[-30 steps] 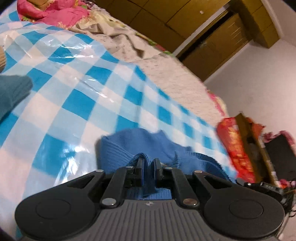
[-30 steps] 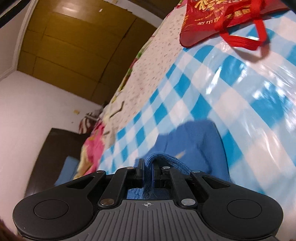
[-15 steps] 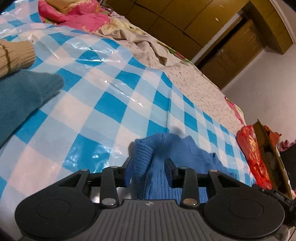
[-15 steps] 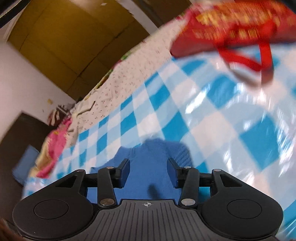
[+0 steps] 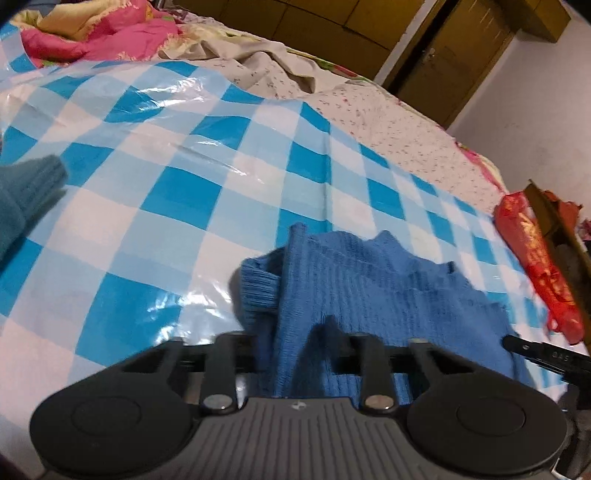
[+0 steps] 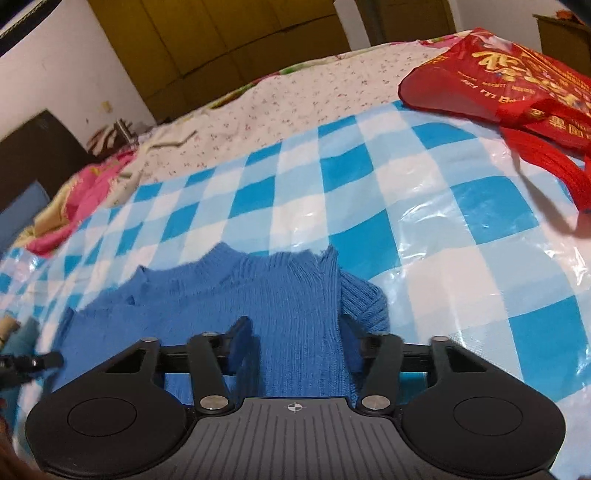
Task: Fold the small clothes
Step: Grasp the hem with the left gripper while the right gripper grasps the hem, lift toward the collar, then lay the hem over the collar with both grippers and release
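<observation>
A blue knitted sweater (image 5: 369,280) lies on the blue-and-white checked plastic sheet (image 5: 177,184), one ribbed sleeve folded under at its left edge. My left gripper (image 5: 303,339) sits low over the near hem. Its jaws are closing with a ridge of the knit between them, and the pads stand clear of it. In the right wrist view the same sweater (image 6: 258,288) spreads out on the sheet (image 6: 424,229). My right gripper (image 6: 295,332) is at its other hem, jaws wide and closing, with fabric between the untouching pads.
A red carrier bag (image 6: 517,85) with long handles lies at the sheet's far right, also visible as the red bag (image 5: 532,258). A teal knit garment (image 5: 22,199) lies on the left. Pink bedding (image 5: 103,33) is bunched at the back. Brown wardrobe doors (image 5: 424,44) stand beyond the bed.
A second ago both grippers were shut on pinches of the blue sweater. Both have let go, and the sweater has settled flat. The right view has rolled level.
</observation>
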The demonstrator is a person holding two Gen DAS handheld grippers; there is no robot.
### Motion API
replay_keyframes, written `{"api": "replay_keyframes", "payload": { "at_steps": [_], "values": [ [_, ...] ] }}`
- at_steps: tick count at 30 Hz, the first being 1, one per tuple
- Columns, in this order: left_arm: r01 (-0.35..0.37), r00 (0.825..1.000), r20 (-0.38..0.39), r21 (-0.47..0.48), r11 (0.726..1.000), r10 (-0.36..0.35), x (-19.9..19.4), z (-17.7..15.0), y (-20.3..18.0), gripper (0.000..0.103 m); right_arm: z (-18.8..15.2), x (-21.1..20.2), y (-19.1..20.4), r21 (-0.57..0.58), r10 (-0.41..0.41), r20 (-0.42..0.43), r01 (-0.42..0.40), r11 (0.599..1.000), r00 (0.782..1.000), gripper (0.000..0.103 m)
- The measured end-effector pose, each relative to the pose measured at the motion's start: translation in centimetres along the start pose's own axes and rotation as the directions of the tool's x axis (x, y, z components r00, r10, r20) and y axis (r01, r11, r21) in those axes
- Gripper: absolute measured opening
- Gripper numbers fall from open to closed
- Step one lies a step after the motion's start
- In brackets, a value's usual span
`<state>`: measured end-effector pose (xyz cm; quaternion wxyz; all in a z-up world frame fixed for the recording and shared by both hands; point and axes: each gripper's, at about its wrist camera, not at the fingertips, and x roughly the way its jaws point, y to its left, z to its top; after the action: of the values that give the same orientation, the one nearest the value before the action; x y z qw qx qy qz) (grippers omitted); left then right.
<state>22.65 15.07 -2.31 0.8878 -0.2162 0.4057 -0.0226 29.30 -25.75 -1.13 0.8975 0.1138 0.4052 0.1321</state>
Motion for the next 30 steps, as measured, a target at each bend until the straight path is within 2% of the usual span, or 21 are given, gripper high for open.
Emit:
{"api": "replay_keyframes", "payload": {
  "at_steps": [1, 2, 4, 7, 10, 15, 17, 19, 22, 27, 30],
  "values": [
    [0.001, 1.000, 0.005, -0.007, 1.000, -0.001, -0.1, 0.0, 0.1, 0.027, 0.0, 0.1, 0.1, -0.009, -0.023, -0.006, 0.023, 1.000, 1.000, 0.026],
    [0.009, 1.000, 0.017, -0.022, 1.000, -0.009, -0.3, 0.0, 0.3, 0.024, 0.0, 0.1, 0.0, -0.007, -0.040, -0.012, 0.039, 0.999, 0.999, 0.020],
    [0.021, 0.999, 0.039, -0.034, 0.999, -0.019, -0.7, -0.1, 0.5, 0.023, 0.3, -0.1, -0.4, 0.024, -0.020, -0.014, 0.021, 0.999, 1.000, 0.007],
    [0.019, 0.998, 0.068, -0.039, 0.999, -0.016, -1.0, -0.2, 0.4, 0.022, 0.8, -0.9, -0.4, 0.043, -0.016, 0.022, 0.016, 0.999, 1.000, 0.007],
    [0.009, 0.998, 0.064, -0.060, 0.998, -0.005, -0.2, -0.4, 0.8, 0.022, 1.1, -1.0, -0.6, 0.073, -0.027, 0.059, 0.023, 0.997, 0.998, 0.007],
    [-0.009, 0.998, 0.061, -0.052, 0.999, 0.012, -0.1, -0.7, 0.8, 0.024, -0.3, 0.5, -1.4, 0.076, -0.103, 0.020, 0.102, 0.992, 0.994, 0.006],
    [-0.011, 0.997, 0.073, -0.047, 0.999, 0.015, -0.9, -0.6, 0.7, 0.024, -0.3, 0.3, -1.7, 0.101, -0.092, 0.018, 0.089, 0.991, 0.996, 0.008],
    [-0.028, 0.995, 0.097, -0.038, 0.999, 0.031, -1.8, -0.5, 0.6, 0.024, 0.1, -0.2, -1.7, 0.125, -0.074, 0.032, 0.069, 0.990, 0.997, 0.015],
    [-0.059, 0.989, 0.133, -0.036, 0.998, 0.064, -3.0, -0.5, 0.7, 0.024, 0.3, -1.7, -1.2, 0.110, -0.073, 0.068, 0.065, 0.992, 0.995, 0.015],
    [-0.072, 0.983, 0.169, 0.044, 0.996, 0.064, -4.8, -2.3, -0.8, 0.025, -0.6, -3.9, -1.7, 0.152, -0.059, 0.084, 0.045, 0.987, 0.995, 0.016],
    [-0.081, 0.988, 0.139, 0.118, 0.990, 0.064, -4.3, -3.8, -2.2, 0.025, -2.3, -5.3, -1.3, 0.141, -0.041, 0.085, 0.029, 0.990, 0.996, 0.017]
  ]
}}
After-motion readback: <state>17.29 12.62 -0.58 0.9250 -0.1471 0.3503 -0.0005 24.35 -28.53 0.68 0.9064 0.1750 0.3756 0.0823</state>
